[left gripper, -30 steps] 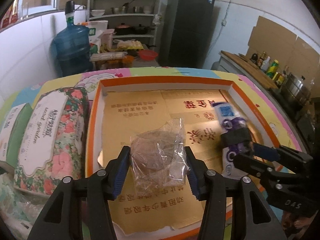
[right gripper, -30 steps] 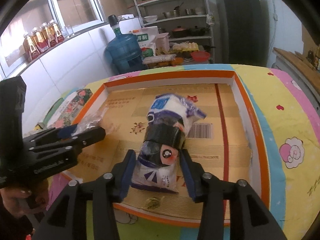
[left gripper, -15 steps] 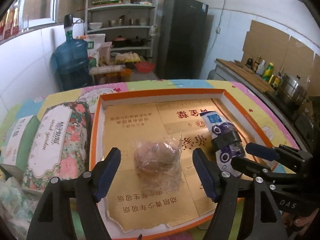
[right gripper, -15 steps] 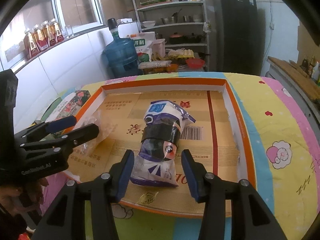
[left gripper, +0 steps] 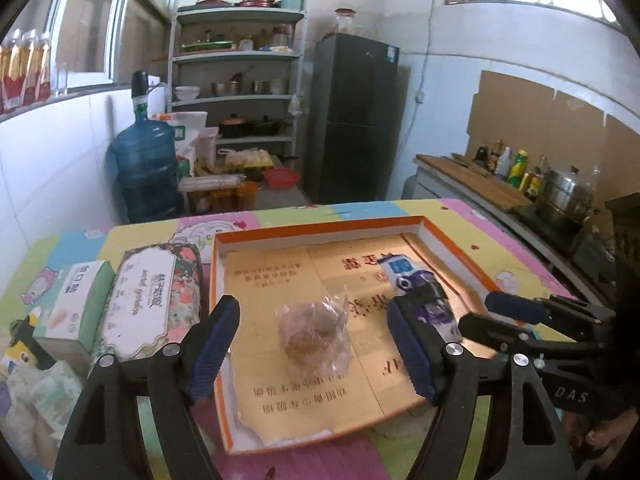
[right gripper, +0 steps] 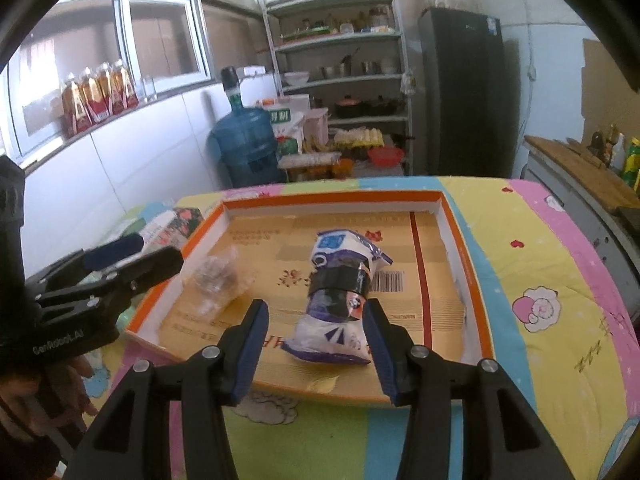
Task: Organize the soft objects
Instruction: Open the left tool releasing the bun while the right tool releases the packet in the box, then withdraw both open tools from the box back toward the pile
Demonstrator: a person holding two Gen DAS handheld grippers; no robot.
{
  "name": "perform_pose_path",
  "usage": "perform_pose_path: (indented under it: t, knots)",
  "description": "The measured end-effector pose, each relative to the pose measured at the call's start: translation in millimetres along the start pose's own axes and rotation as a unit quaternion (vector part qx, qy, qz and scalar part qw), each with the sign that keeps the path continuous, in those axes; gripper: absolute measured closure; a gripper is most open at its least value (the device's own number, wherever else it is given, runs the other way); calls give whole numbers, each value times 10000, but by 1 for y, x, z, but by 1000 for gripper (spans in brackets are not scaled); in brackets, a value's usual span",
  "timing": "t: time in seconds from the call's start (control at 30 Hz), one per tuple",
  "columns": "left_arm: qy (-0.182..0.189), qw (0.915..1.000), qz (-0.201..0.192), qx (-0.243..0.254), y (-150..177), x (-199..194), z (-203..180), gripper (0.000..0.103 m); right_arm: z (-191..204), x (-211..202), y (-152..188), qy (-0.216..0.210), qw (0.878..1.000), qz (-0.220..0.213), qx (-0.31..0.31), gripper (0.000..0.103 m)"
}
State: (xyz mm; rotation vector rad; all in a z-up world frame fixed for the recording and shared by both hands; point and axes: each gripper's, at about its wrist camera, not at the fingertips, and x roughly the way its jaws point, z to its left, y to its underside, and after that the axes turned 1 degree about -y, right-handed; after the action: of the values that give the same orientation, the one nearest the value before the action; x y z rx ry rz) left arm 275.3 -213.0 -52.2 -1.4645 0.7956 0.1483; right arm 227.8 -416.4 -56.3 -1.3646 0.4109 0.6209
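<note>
Now crumpled clear bag [left gripper: 314,330] lies in tray [left gripper: 320,229]; left gripper [left gripper: 312,352] spread, right gripper [right gripper: 316,346] parted, both empty.

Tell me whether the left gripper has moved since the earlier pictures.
Yes. The left gripper has backed away from the clear plastic bag lying in the orange-rimmed tray, its jaws just opening.

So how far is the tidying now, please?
Two soft things already lie in the orange tray: the clear bag and the blue-white pack. Nothing is in hand: the left gripper, whose jaws have just been opening, and the right gripper are open. The flowered tissue pack and green box remain outside.
</note>
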Motion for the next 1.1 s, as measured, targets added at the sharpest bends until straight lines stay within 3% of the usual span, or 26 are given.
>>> perform_pose_path:
  t: [0.43, 0.8, 1.0, 1.1]
  knots:
    - [-329, 9958, -850, -133, 20, -88, 22, 26, 52, -51, 14, 45, 9967, -792, -189, 54]
    - [-875, 9837, -1536, -340, 46, -156, 43, 26, 112, -87, 32, -33, 9895, -1280, -670, 54]
    - [-1163, 9763, -1815, -180, 62, -192, 51, 26, 143, -102, 42, -339, 9861, -1428, -778, 54]
    - [-1153, 9766, -1807, -192, 67, -203, 57, 26, 159, -105, 47, -416, 9849, -1457, -835, 54]
